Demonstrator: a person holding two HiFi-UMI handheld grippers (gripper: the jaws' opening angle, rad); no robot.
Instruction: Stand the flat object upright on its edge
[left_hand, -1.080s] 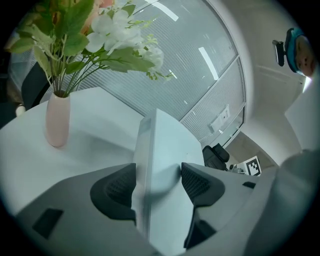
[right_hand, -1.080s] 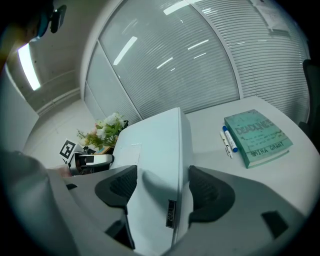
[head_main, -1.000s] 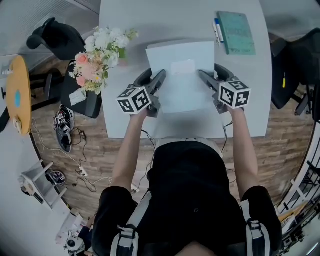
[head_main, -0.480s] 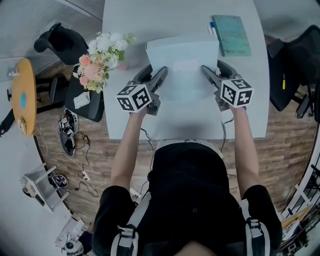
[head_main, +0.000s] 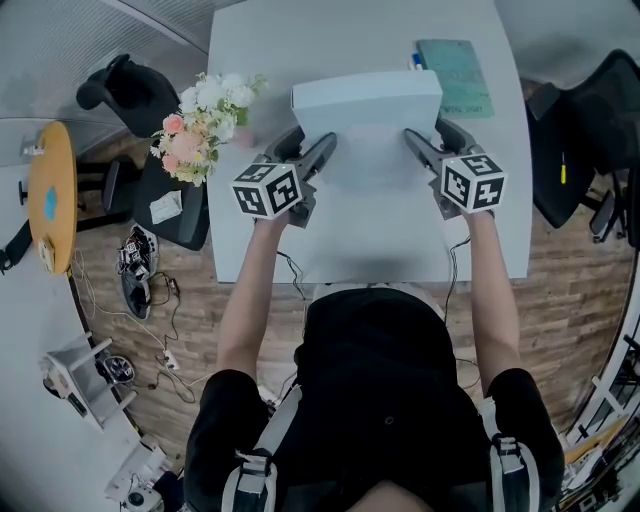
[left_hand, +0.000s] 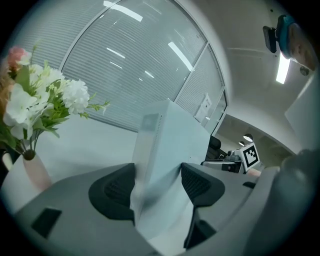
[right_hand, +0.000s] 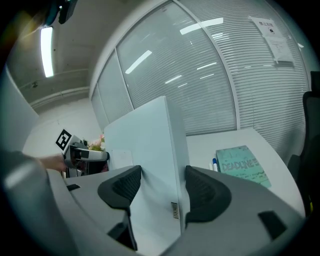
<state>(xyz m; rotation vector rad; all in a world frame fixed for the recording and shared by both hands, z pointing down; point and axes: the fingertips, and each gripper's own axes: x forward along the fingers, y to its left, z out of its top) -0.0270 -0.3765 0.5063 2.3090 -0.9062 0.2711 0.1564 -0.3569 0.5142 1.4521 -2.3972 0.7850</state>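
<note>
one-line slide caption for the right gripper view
The right gripper, jaws just closed in, clamps one side of the pale flat box, tipped up over the table, teal book behind.

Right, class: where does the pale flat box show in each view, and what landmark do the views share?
Head view: box at upper centre.
Left gripper view: box at centre, running down to the bottom edge.
Right gripper view: box at centre.
Shared landmark: flowers, left of the box in every view, tiny in the right gripper view.
</note>
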